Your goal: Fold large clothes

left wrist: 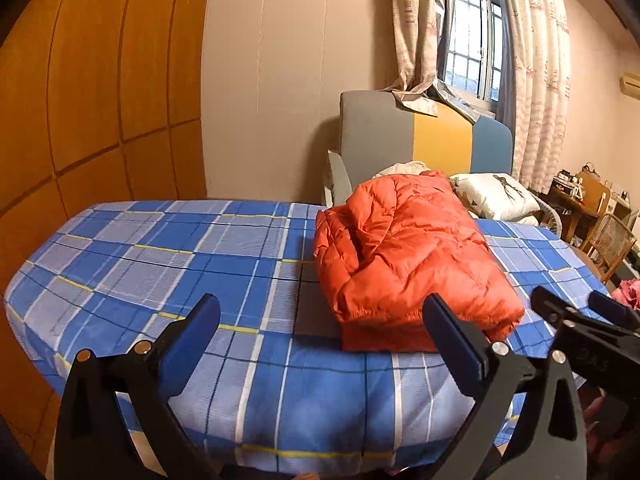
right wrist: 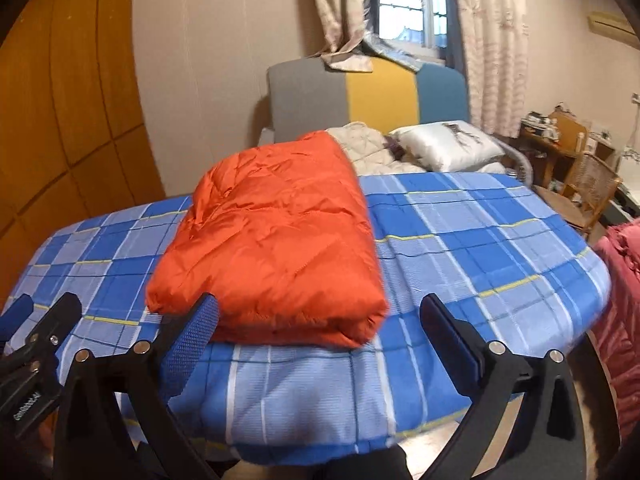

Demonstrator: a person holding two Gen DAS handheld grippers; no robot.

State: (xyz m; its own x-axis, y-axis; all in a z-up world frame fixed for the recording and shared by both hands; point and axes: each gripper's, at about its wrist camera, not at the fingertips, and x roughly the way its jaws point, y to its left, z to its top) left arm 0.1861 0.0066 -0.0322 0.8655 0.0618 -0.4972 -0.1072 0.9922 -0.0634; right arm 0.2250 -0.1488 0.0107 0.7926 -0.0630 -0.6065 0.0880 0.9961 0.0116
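While both cameras look across the same checked surface, we see different margins from each. In the left wrist view our left tool (left wrist: 320, 340) stands with its fingers spread wide and nothing between them, and the right tool (left wrist: 576, 312) pokes in at the right edge. In the right wrist view our right tool (right wrist: 320, 340) is likewise spread apart and empty, with the left tool (right wrist: 40, 320) entering at the lower left; white lettering runs along its black body, too small and bent for us to read. Only this view shows a pink-red quilted cloth (right wrist: 618, 300) hanging at the right edge.

The orange puffer jacket (left wrist: 404, 260) lies folded into a thick, puffy rectangle on the worktop (left wrist: 160, 272), which is covered by a cloth of blue and pale blue checks with thin yellow lines. Its shell is shiny, quilted and creased, with a ribbed hem at the near edge. It sits just beyond the fingertips of both tools, touching neither. The tool fingers are black plastic with blue dimpled pads (right wrist: 192, 336).

Behind, we see a headboard (left wrist: 424, 136) in grey, yellow and blue panels, a white pillow (left wrist: 492, 194), patterned curtains (left wrist: 532, 80) and wooden panelling (left wrist: 92, 80).
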